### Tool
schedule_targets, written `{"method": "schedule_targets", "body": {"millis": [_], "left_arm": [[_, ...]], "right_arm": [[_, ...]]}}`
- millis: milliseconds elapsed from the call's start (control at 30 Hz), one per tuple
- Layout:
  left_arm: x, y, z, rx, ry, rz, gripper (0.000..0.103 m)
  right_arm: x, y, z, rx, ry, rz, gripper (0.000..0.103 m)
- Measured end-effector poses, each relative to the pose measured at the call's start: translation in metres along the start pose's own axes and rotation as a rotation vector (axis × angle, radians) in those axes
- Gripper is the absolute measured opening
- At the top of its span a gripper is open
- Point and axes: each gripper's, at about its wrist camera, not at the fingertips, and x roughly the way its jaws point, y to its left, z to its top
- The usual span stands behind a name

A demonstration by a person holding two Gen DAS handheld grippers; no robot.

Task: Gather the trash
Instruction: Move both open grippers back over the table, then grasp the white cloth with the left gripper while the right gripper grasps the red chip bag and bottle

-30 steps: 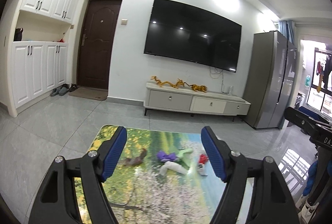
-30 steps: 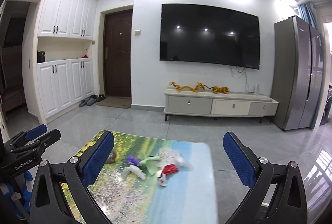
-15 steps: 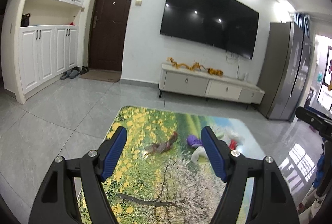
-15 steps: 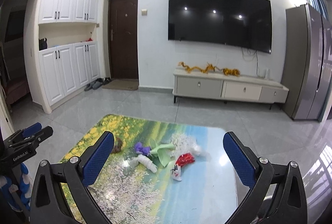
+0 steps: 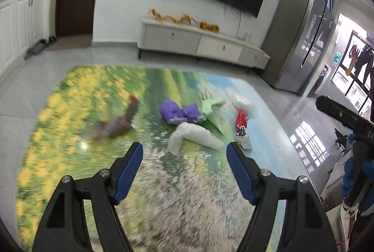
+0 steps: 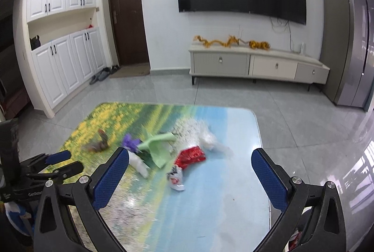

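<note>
Trash lies in the middle of a table (image 5: pixel 70 135) with a landscape print: a purple wrapper (image 5: pixel 178 111), a white crumpled tissue (image 5: pixel 194 137), a green paper (image 5: pixel 212 109), a red-and-white wrapper (image 5: pixel 242 125), a clear plastic bag (image 5: pixel 239 100) and a brown scrap (image 5: pixel 116 125). My left gripper (image 5: pixel 184 165) is open and empty, just short of the white tissue. My right gripper (image 6: pixel 190 177) is open and empty, above the red-and-white wrapper (image 6: pixel 187 160). The green paper (image 6: pixel 156 146), purple wrapper (image 6: pixel 131 143) and clear bag (image 6: pixel 208 139) also show there.
The table's right edge (image 6: pixel 261 135) drops to a grey tiled floor. A white TV cabinet (image 6: pixel 257 65) stands at the far wall, a grey fridge (image 6: pixel 350 41) at right, white cupboards (image 6: pixel 63 60) at left. The left gripper shows at the right view's left edge (image 6: pixel 51 165).
Both grippers have tilted down and moved forward over the table toward the trash. The trash now looks larger and closer. Both stay open.
</note>
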Motion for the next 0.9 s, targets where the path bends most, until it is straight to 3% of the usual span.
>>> {"method": "schedule_targets", "body": {"millis": [167,300,533,667,700,800,900], "left_arm": [[0.052,-0.004,0.011,-0.047,0.062,0.007,0.073],[0.087,-0.014,0.016,-0.035,0.104,0.058,0.073],[0.113,-0.018,0.013,-0.019,0.141,0.136,0.070],[0.110,-0.017,0.011,-0.018,0.131,0.155,0.047],[0.109,-0.016,0.010,-0.025,0.128,0.146,0.037],[0.105,-0.010,0.009,-0.055,0.123,0.129,0.029],[0.098,-0.003,0.005,-0.089,0.123,0.100,0.024]], "right_arm": [[0.033,-0.020,-0.008,0.010,0.047,0.017,0.103],[0.054,-0.031,-0.009,0.017,0.068,0.031,0.103],[0.079,-0.039,-0.013,0.036,0.089,0.073,0.102],[0.090,-0.032,-0.016,0.034,0.106,0.102,0.101],[0.092,-0.029,-0.017,0.032,0.110,0.109,0.099],[0.102,-0.017,-0.019,0.017,0.131,0.135,0.096],[0.110,-0.007,-0.020,0.006,0.157,0.160,0.082]]}}
